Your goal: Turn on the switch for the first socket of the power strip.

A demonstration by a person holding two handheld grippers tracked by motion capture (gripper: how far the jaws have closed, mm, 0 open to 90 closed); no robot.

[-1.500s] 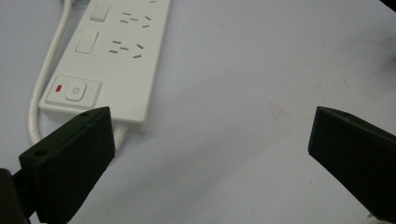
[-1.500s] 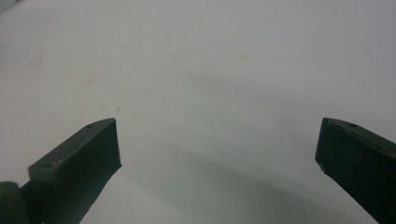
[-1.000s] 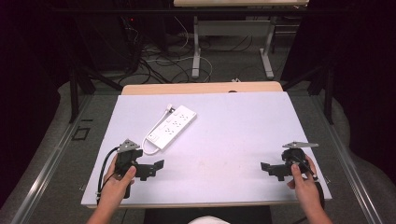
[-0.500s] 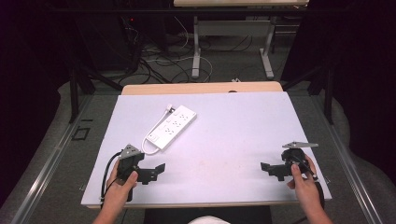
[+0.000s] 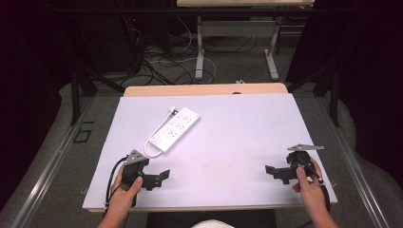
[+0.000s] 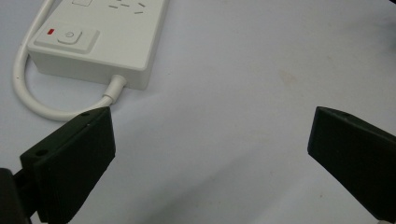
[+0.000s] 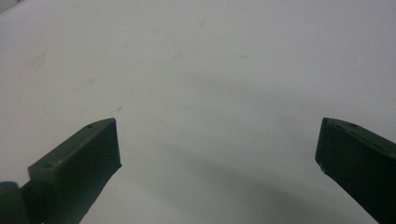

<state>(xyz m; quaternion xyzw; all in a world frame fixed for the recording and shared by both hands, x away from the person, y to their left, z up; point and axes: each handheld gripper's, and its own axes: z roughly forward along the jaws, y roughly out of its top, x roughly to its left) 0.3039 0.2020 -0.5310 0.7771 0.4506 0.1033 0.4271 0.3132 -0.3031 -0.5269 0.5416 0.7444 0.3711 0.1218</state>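
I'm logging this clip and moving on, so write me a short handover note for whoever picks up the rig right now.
Left gripper: open, holding nothing, at the near left of the table, just short of the power strip.
Right gripper: open, holding nothing, near right, over bare table.
Power strip lies flat, angled, its short cord curling toward the left jaws.
Done: nothing gripped yet.
Left: probably the whole job on the strip.

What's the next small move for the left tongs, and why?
Probably ease the left tongs forward toward the switch end of the white power strip. They stand open and empty just short of it, beside its looped cord, touching nothing. The right tongs sit open far off at the table's right edge.
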